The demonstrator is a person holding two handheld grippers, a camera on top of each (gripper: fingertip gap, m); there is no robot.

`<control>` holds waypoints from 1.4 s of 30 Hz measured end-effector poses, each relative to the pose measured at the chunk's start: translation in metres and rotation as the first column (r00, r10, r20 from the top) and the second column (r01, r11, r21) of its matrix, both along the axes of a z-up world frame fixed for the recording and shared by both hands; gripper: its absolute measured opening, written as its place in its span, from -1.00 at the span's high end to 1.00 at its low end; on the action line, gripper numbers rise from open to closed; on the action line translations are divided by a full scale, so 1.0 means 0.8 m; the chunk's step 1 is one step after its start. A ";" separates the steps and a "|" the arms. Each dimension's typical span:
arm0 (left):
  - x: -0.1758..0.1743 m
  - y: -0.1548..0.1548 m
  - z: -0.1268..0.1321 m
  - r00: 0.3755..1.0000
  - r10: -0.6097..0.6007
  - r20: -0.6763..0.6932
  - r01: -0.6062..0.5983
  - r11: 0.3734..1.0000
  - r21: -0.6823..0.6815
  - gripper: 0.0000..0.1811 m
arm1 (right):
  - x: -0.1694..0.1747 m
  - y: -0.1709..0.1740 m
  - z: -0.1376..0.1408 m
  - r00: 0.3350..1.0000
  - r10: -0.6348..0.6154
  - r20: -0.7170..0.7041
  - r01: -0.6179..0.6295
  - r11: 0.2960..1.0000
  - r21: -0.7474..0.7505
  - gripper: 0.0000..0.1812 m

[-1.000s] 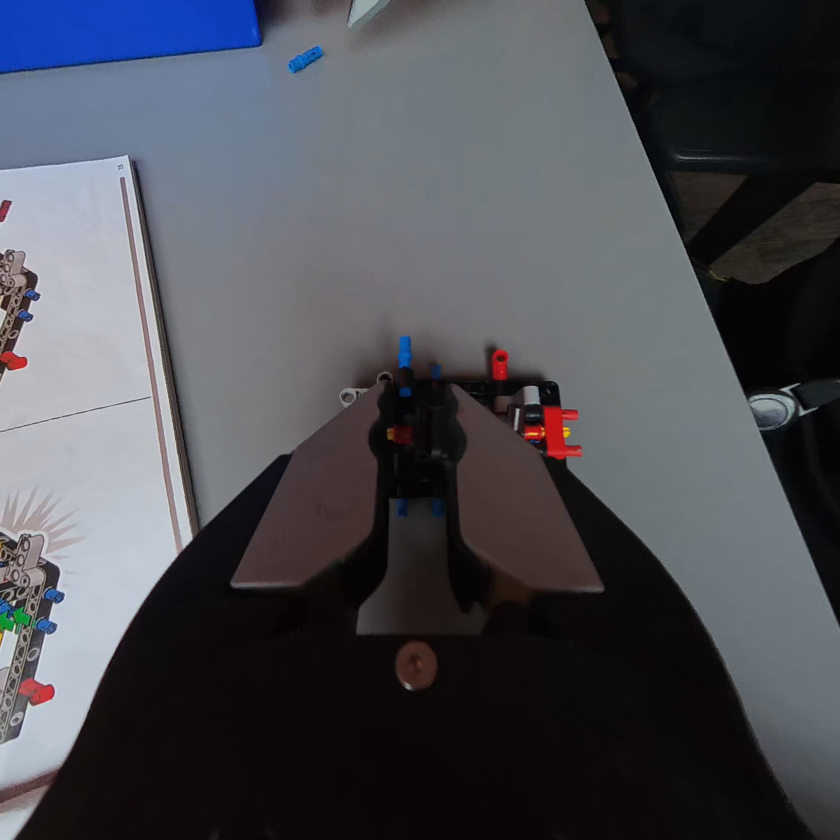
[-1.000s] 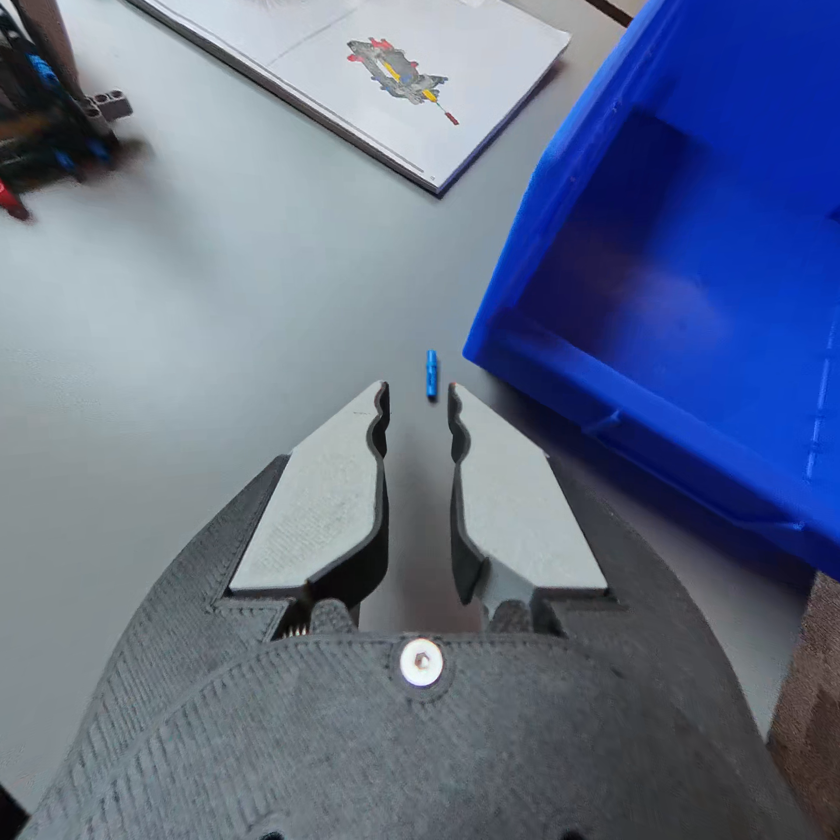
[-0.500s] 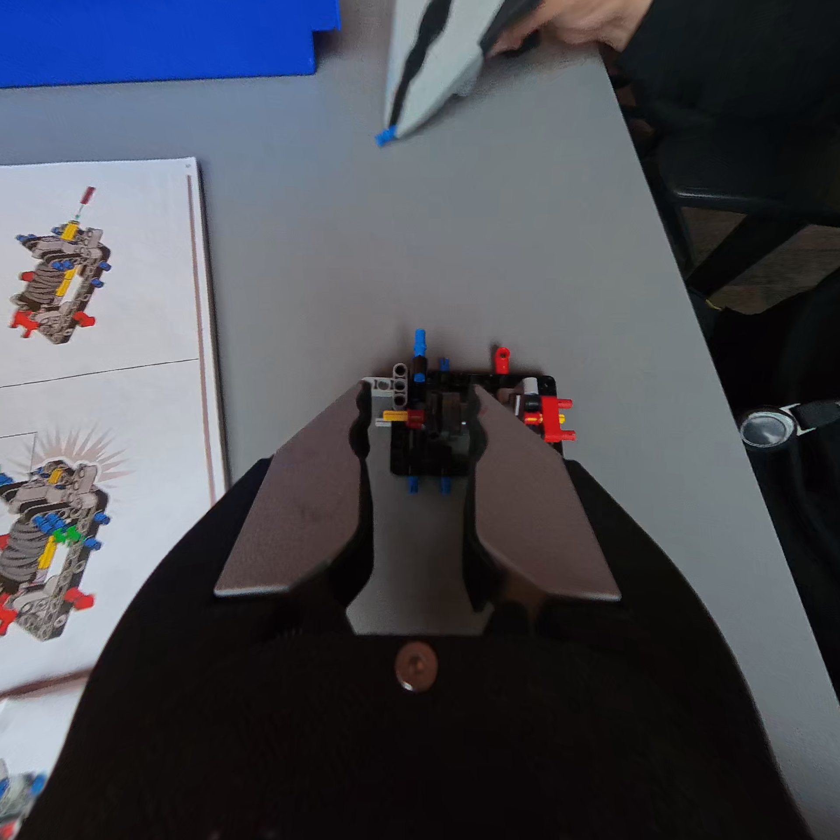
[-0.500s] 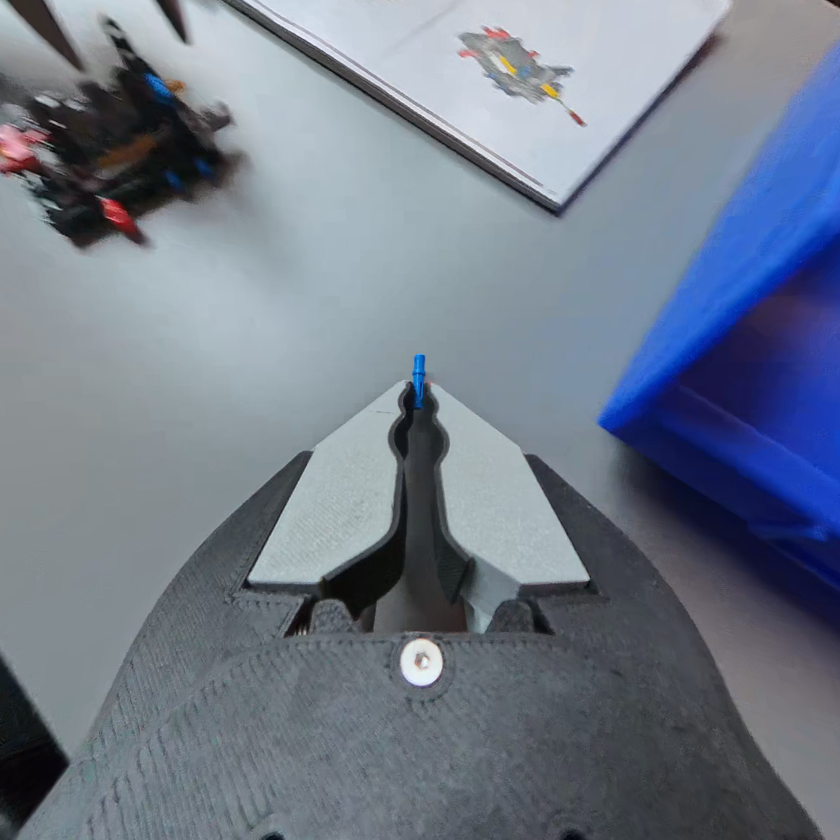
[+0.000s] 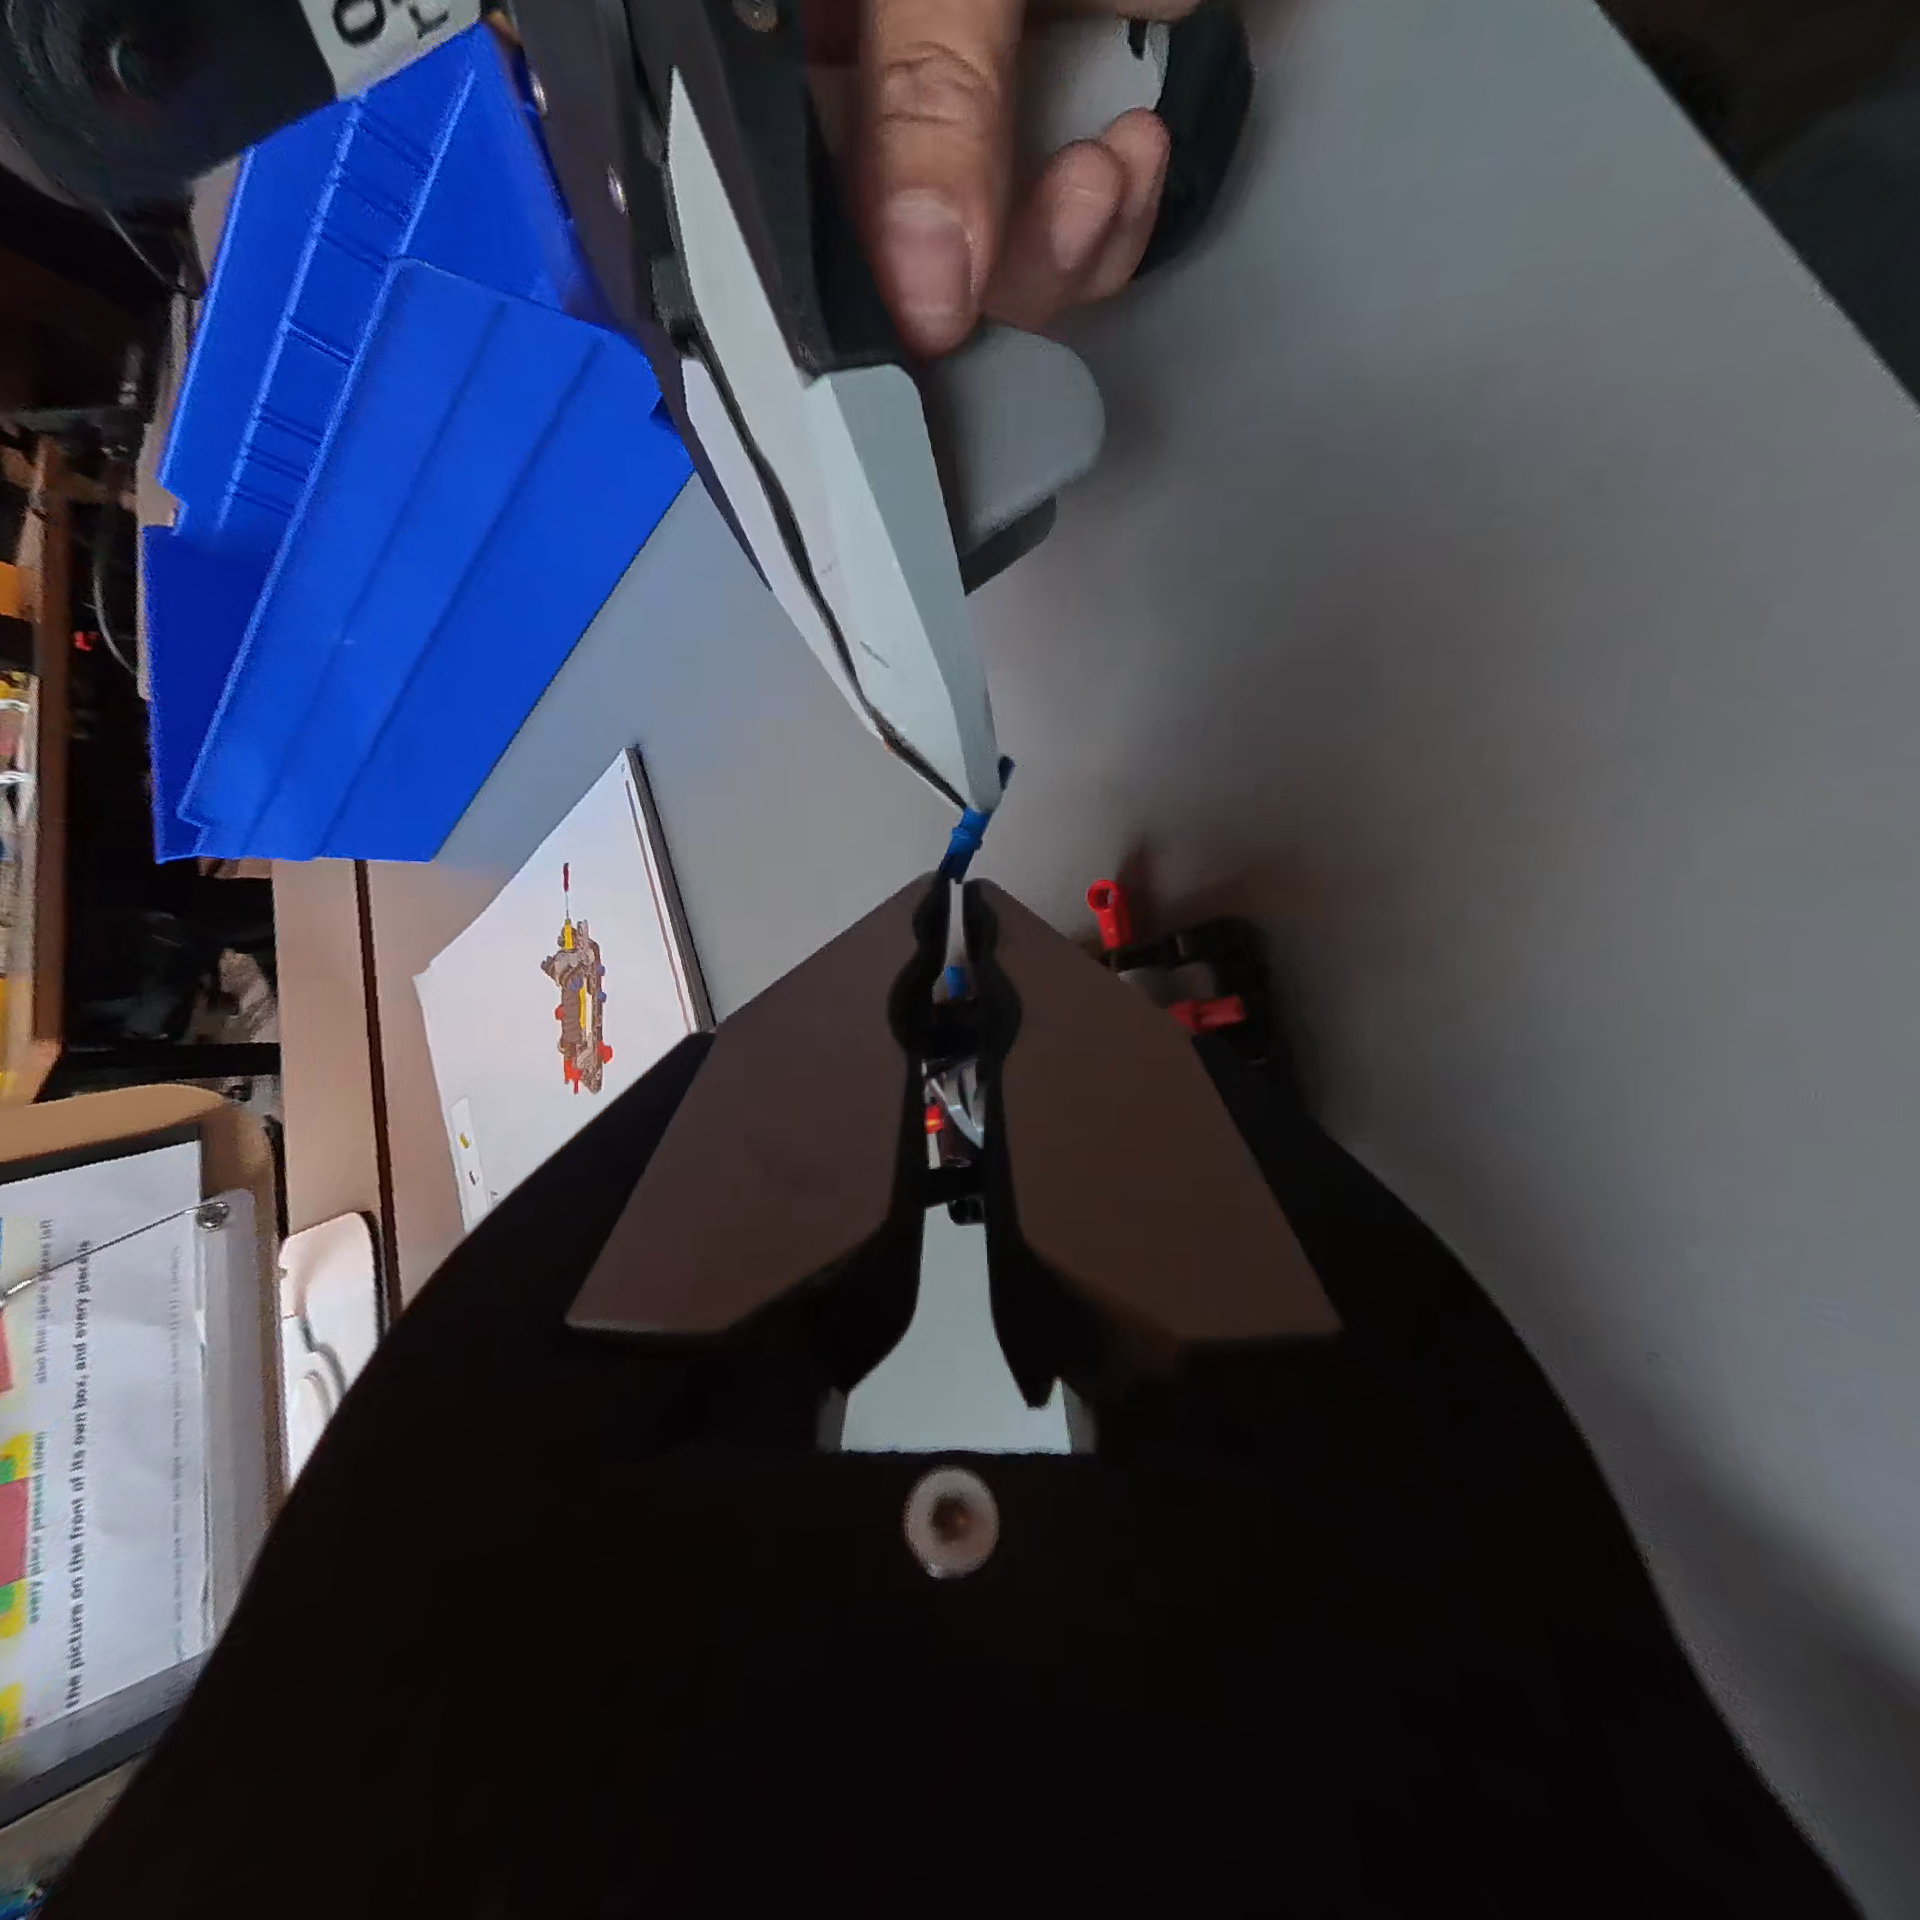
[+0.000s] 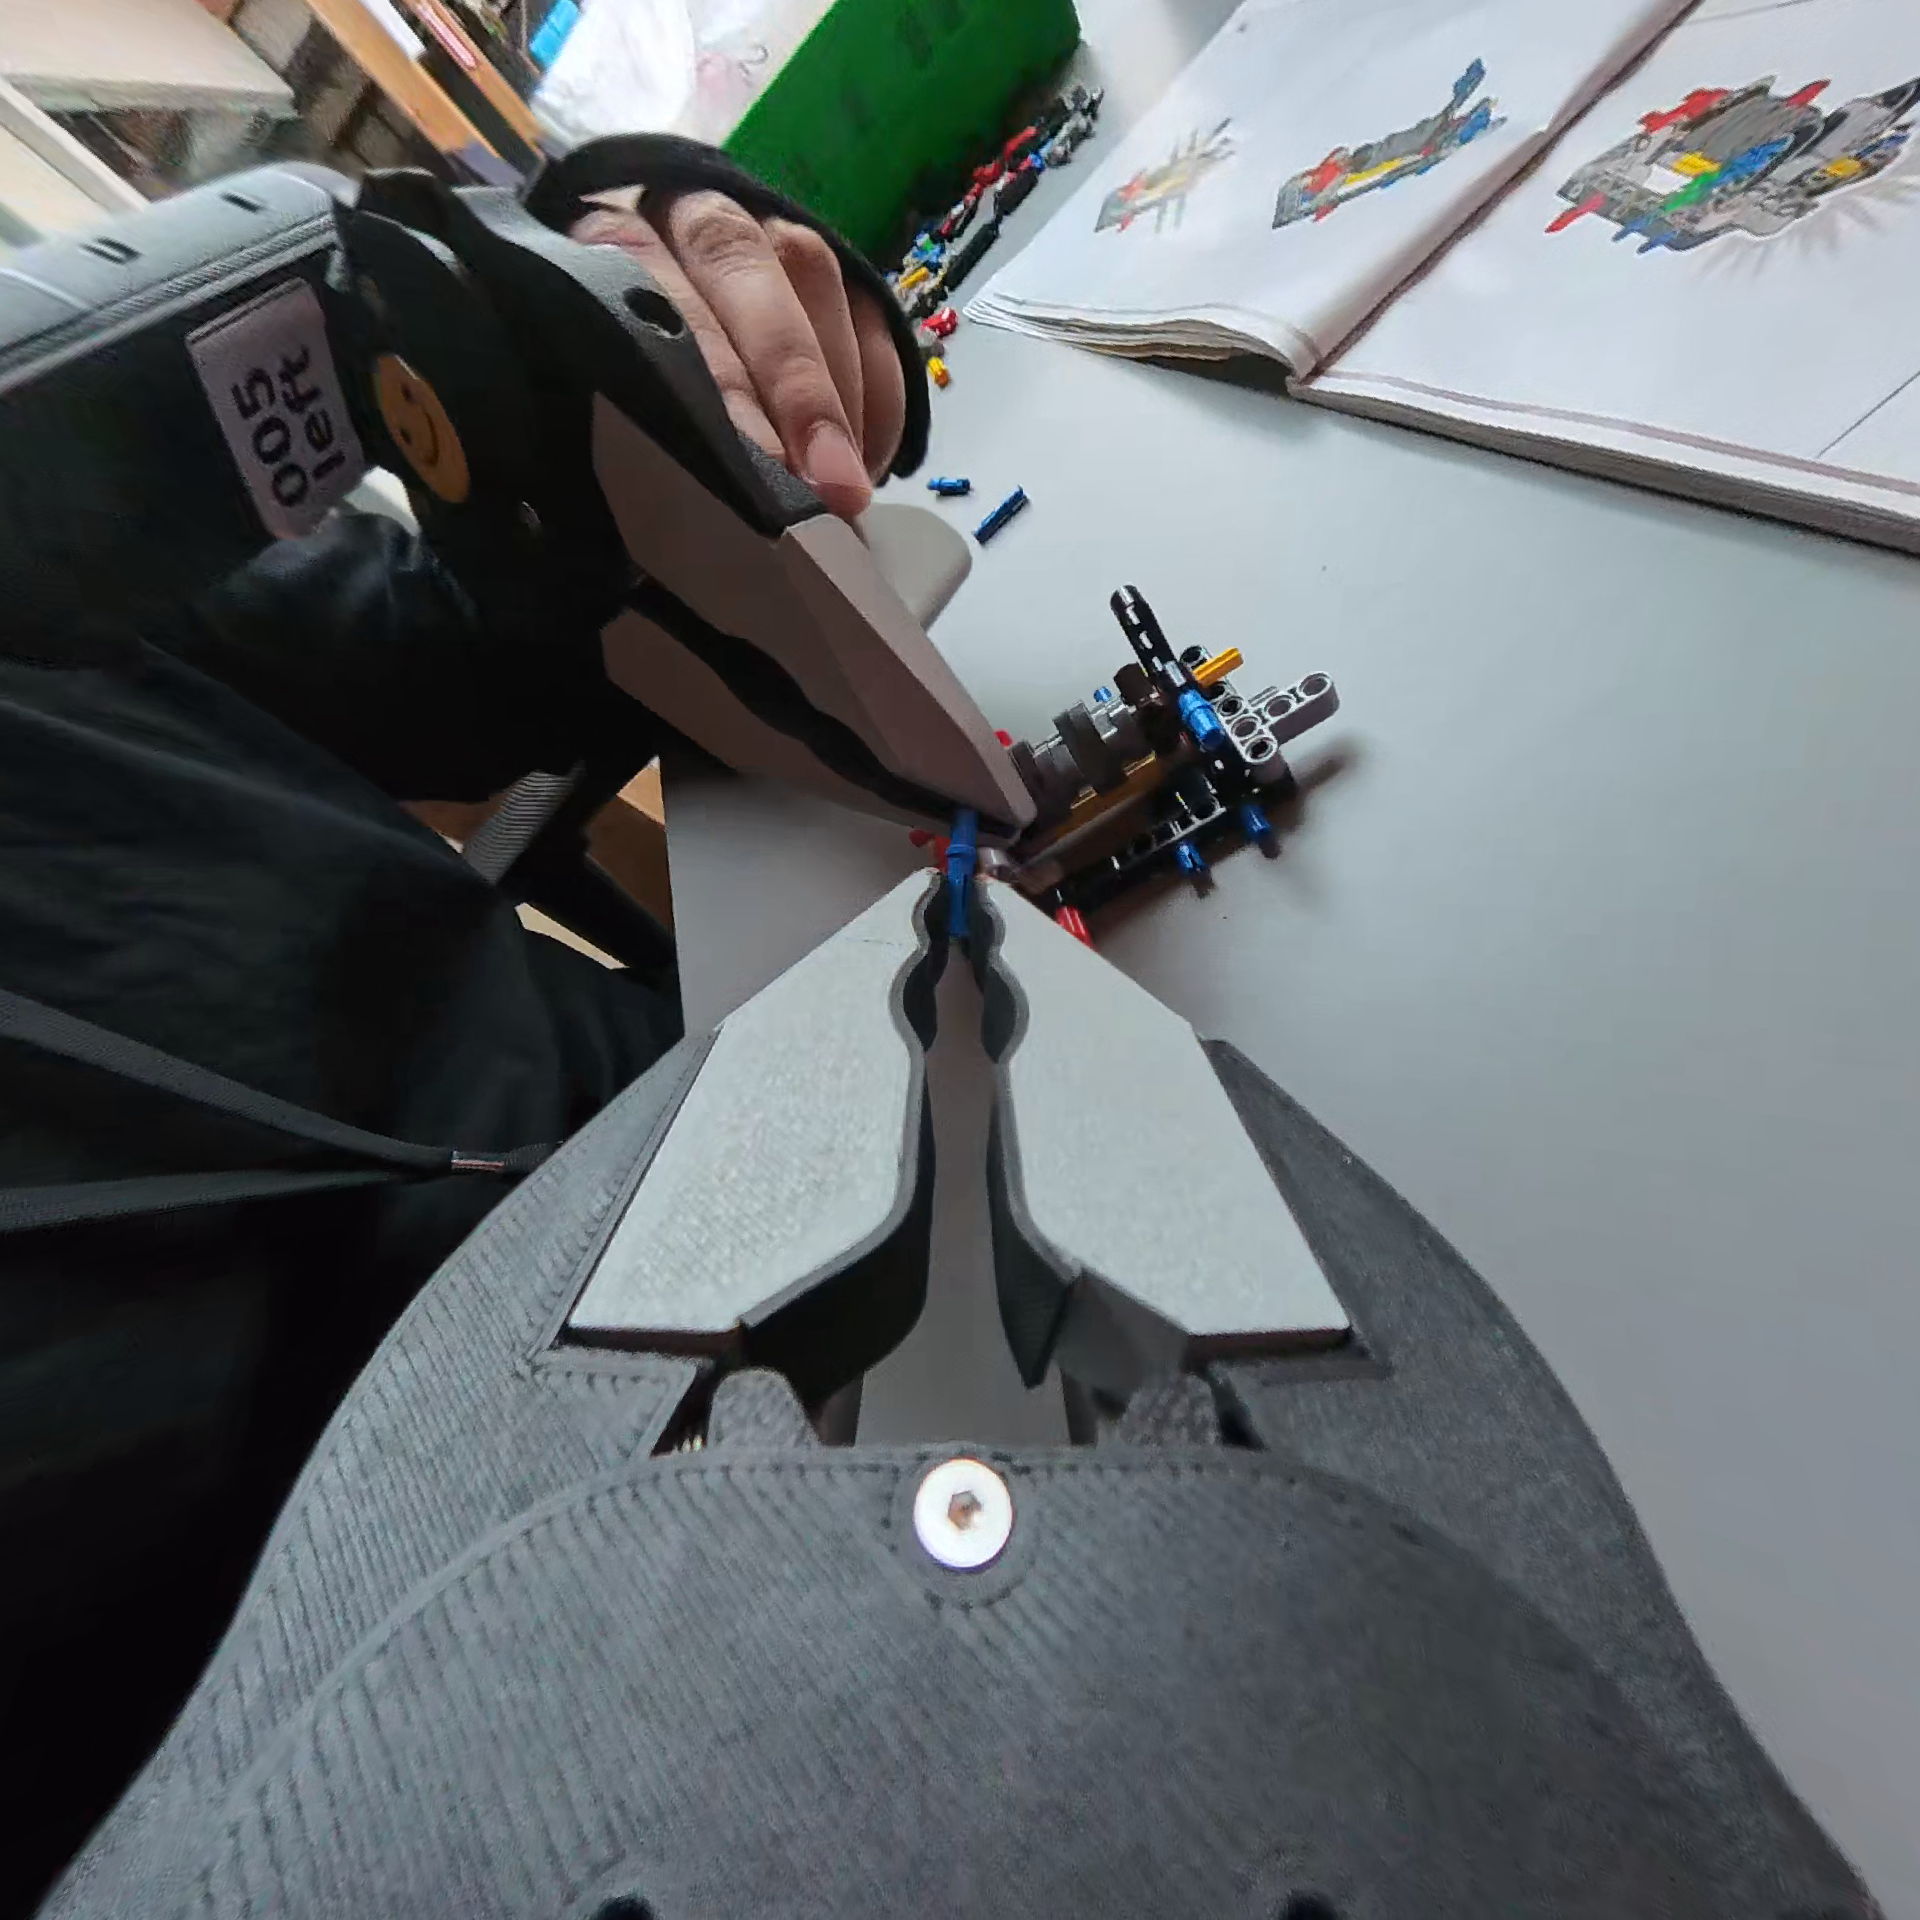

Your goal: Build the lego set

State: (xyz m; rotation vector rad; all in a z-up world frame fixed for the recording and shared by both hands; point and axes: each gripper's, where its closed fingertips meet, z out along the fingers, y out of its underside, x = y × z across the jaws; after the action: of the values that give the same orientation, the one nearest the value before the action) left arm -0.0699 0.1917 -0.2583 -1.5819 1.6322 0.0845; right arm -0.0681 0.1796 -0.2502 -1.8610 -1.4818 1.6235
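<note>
My right gripper point(image 6: 961, 902) is shut on a small blue pin point(image 6: 962, 873) and holds it above the table; it also shows in the left wrist view point(image 5: 961, 840). My left gripper point(image 5: 951, 888) meets it tip to tip. Its fingers point(image 6: 935, 727) are closed, and the tips pinch the pin's other end. The partly built lego model point(image 6: 1174, 769), black and grey with blue pins and red parts, lies on the grey table point(image 6: 1558, 935) just behind both tips. In the left wrist view the model point(image 5: 1195, 966) is mostly hidden by my fingers.
The open instruction booklet point(image 6: 1558, 260) lies beyond the model. A blue bin point(image 5: 395, 468) stands at the far left. Two loose blue pins point(image 6: 1000, 514) lie behind the left gripper. A green box point(image 6: 894, 104) and a row of loose parts point(image 6: 987, 197) are farther back. The table edge point(image 6: 665, 914) is close on the left. My left and right fingertips are right by each other.
My right gripper closed on the blue pin beside the bin and carried it to the model. My left gripper opened off the model, lifted, turned and closed at the pin's free end.
</note>
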 end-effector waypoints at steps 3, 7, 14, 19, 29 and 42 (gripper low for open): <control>-0.001 0.000 -0.005 1.000 0.001 -0.011 -0.001 1.000 -0.005 1.00 | -0.002 -0.002 -0.006 1.000 -0.002 0.019 0.002 1.000 -0.008 1.00; 0.001 0.002 -0.003 1.000 0.009 0.027 -0.008 0.999 -0.033 0.76 | -0.001 -0.004 -0.013 0.999 0.020 0.034 -0.020 0.999 -0.027 1.00; 0.001 0.000 -0.014 0.999 -0.013 -0.036 0.014 1.000 0.018 0.97 | -0.002 -0.001 -0.012 0.999 0.021 0.030 -0.021 1.000 -0.012 1.00; -0.001 0.003 -0.012 0.992 0.079 0.100 -0.063 0.987 -0.148 0.98 | -0.005 0.009 0.000 0.996 0.008 -0.090 0.008 0.984 0.175 1.00; -0.007 0.025 0.025 0.963 0.115 0.242 -0.126 0.992 0.030 0.98 | 0.011 0.028 0.052 0.953 -0.080 -0.292 0.217 0.851 0.477 0.94; 0.001 0.019 0.035 0.954 0.086 0.286 -0.104 0.993 0.049 0.98 | 0.005 0.024 0.042 0.974 -0.064 -0.220 0.217 0.557 0.801 0.99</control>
State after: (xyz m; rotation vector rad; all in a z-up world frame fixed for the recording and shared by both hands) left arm -0.0694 0.2072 -0.2302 -1.5453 1.3191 -0.0385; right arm -0.0641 0.1989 -0.2165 -1.2025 -1.5615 0.7191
